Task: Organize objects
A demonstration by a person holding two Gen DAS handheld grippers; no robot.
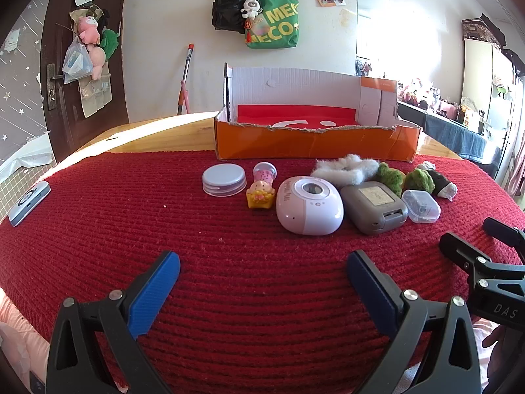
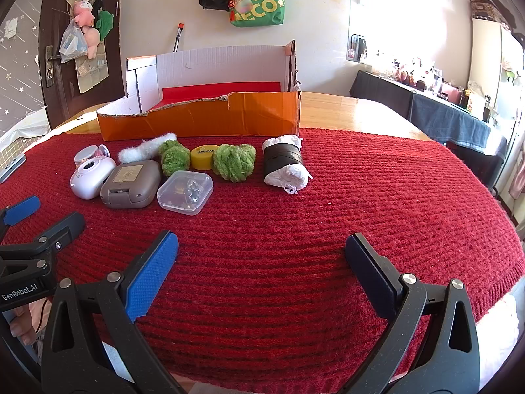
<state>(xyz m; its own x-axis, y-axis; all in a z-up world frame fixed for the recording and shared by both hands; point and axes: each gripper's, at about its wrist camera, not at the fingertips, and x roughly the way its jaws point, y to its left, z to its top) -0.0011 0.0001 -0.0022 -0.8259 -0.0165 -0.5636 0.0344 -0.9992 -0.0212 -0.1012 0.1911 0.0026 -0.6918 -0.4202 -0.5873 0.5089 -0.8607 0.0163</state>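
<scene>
A row of small things lies on a red knitted cloth (image 1: 229, 246), just in front of an orange box (image 1: 315, 144). The box stands open at the far side of the tabletop (image 2: 344, 108), and its floor is red.

From the left, the row has a round clear jar (image 1: 224, 180), a little yellow and pink toy (image 1: 261, 193), a pink and white round gadget (image 1: 310, 205), a gray case (image 1: 374, 207) and a small clear box (image 2: 185, 191) with tiny bits inside. Behind these lie a white fluffy piece (image 1: 344, 167), two green fluffy balls (image 2: 234, 162), a yellow round tin (image 2: 202, 157) between the green balls, and a white roll with a black band (image 2: 285, 164) at the right end. The gray case touches the pink and white gadget.

The left gripper (image 1: 262, 269) is wide open and holds nothing. It hangs over the near part of the cloth, apart from the row. The right gripper (image 2: 261, 252) is wide open too and holds nothing. It is just to the right of the left one.

A silver flat gadget (image 1: 29, 203) lies alone at the far left edge of the cloth. A green bag (image 1: 272, 23) hangs on the far wall.
</scene>
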